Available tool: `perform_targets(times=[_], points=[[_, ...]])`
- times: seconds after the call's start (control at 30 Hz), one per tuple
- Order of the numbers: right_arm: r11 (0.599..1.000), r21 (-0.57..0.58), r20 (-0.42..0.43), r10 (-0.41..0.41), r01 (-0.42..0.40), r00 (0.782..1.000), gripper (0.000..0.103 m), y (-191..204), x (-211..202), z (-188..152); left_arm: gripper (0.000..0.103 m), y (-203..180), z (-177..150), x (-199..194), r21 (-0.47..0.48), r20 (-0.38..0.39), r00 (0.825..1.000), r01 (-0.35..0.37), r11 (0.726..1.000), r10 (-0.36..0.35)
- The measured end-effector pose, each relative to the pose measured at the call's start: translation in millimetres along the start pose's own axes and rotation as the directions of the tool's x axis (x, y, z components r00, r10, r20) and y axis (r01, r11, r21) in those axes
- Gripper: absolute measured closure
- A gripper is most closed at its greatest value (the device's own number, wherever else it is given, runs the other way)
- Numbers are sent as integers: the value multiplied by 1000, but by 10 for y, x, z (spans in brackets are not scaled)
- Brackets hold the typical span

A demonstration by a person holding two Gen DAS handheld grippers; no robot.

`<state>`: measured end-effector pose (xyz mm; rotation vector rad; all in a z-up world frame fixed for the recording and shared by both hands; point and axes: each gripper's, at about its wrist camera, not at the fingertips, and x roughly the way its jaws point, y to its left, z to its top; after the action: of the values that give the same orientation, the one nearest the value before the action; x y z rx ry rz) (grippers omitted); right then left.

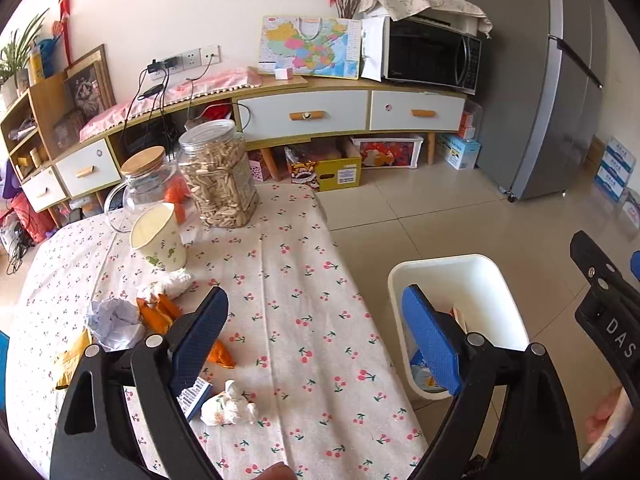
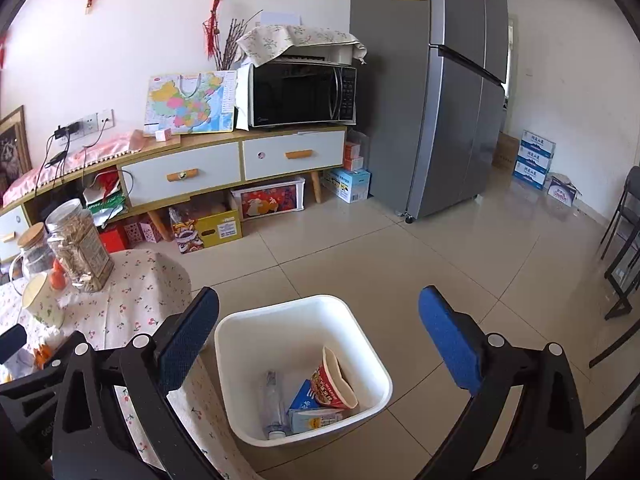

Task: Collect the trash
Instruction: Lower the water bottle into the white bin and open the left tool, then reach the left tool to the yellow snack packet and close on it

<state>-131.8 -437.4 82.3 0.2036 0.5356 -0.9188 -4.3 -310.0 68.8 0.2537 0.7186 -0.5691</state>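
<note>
**Over table and bin, both grippers empty**

Left wrist view: the left gripper (image 1: pixel 320 328) gapes wide, holding nothing, above the cherry-print tablecloth (image 1: pixel 288 280); crumpled paper (image 1: pixel 114 322) and orange peel (image 1: pixel 158 314) lie at lower left.

Right wrist view: the right gripper (image 2: pixel 320 328) spreads wide, empty, over the white bin (image 2: pixel 300 368) at bottom centre, where a noodle cup (image 2: pixel 334 380) and carton (image 2: pixel 310 412) lie.

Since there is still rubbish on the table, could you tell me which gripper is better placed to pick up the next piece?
Left. The left gripper is open over the table, with the crumpled tissue and orange peel close to its fingers. The right gripper, also open, faces the bin on the floor.
</note>
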Motion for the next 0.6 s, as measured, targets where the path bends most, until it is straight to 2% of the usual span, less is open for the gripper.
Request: perform_targets(times=[0.3, 0.6], points=[[990, -125, 19, 68, -65, 998, 7, 589, -141, -124, 17, 550, -134, -15, -50, 9, 997, -82, 995, 83], [968, -223, -13, 112, -112, 994, 7, 1054, -162, -274, 16, 1000, -265, 23, -77, -9, 992, -127, 989, 127]])
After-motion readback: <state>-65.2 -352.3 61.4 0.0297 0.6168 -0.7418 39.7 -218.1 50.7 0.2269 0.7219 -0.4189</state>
